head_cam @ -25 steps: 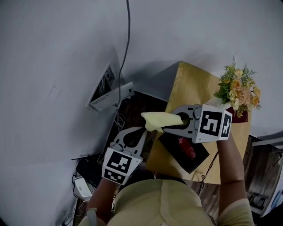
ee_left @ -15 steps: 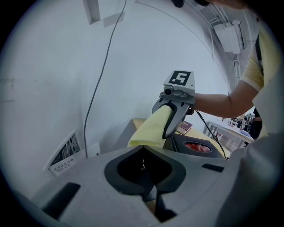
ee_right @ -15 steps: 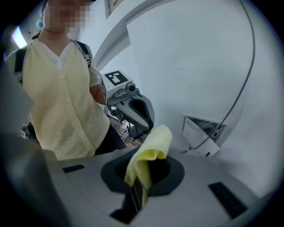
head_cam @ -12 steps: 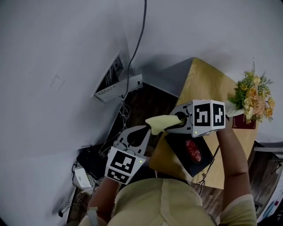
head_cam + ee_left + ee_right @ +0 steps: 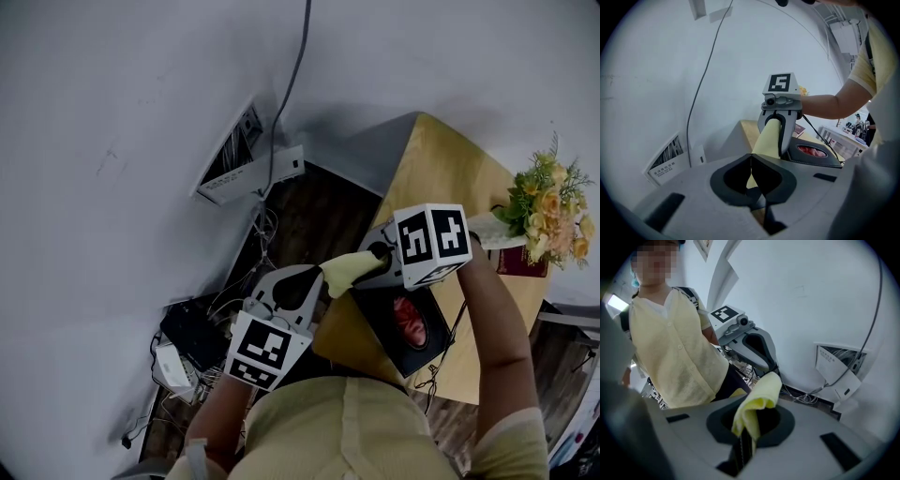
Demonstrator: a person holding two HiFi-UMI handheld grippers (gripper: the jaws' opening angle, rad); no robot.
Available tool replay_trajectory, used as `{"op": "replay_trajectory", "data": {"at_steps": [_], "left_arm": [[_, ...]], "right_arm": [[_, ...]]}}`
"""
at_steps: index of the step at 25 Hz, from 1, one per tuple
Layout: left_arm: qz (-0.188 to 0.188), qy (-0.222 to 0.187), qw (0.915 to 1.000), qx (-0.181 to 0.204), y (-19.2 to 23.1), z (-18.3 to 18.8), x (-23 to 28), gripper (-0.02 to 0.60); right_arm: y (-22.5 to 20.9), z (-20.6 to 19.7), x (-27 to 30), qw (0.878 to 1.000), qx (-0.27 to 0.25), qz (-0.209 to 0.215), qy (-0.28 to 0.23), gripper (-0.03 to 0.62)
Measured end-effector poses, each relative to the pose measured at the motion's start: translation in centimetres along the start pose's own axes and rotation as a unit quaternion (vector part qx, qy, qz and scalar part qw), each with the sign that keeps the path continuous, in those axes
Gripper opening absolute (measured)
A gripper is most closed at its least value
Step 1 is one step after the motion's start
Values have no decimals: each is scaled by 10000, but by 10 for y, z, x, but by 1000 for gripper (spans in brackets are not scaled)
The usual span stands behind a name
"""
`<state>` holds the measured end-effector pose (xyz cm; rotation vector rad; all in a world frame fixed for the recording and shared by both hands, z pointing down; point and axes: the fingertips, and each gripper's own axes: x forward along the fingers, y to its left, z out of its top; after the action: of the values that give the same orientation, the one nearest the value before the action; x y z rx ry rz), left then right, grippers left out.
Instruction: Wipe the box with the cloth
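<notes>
Two hand-held grippers carry a yellow cloth [image 5: 343, 270] stretched between them beside the dark box [image 5: 405, 323], which lies on the near-left corner of a tan table [image 5: 441, 178]. The left gripper [image 5: 314, 279] has its jaws fully closed on one end of the cloth. The right gripper [image 5: 367, 267] is clamped on the other end, and the fabric bunches up out of its jaws. In the head view the cloth sits just off the box's far-left corner, clear of the red window in the lid. No view shows whether it touches the box.

A second ago the cloth rode higher and farther from the box. Since then both grippers have come down, the right one more than the left. The right gripper has also tipped more steeply toward the box, so its marker cube now shows more of its top face. Both grips are unchanged, and the box has not moved on the table. A bunch of flowers [image 5: 550, 208] stands well beyond the box at the table's far-right side.
</notes>
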<state>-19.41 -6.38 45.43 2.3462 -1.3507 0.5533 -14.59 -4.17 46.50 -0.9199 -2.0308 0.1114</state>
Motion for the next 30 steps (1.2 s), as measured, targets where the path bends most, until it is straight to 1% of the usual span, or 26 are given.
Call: {"op": "replay_trajectory", "data": {"at_steps": [5,8,13,19,30], "left_arm": [[27,50,9999,126,-3,1,3,21],[22,79,9999,122,-5,-1,6,21],[2,102,9999,114,-11,0,11,21],[-55,100,9998,135,-15,5,18,21],[-300,128,9991,261,-27,14,35,21]], "right_arm": [[5,-5,0,9996,6,252,141,35],[9,-7,-4,9990,24,385,205,35],[12,-11,-8,9987,35,438,249,35],[12,-20,-21,9992,147,295,212,35],[10,-38,-46,9989,328,-262,194,35]]}}
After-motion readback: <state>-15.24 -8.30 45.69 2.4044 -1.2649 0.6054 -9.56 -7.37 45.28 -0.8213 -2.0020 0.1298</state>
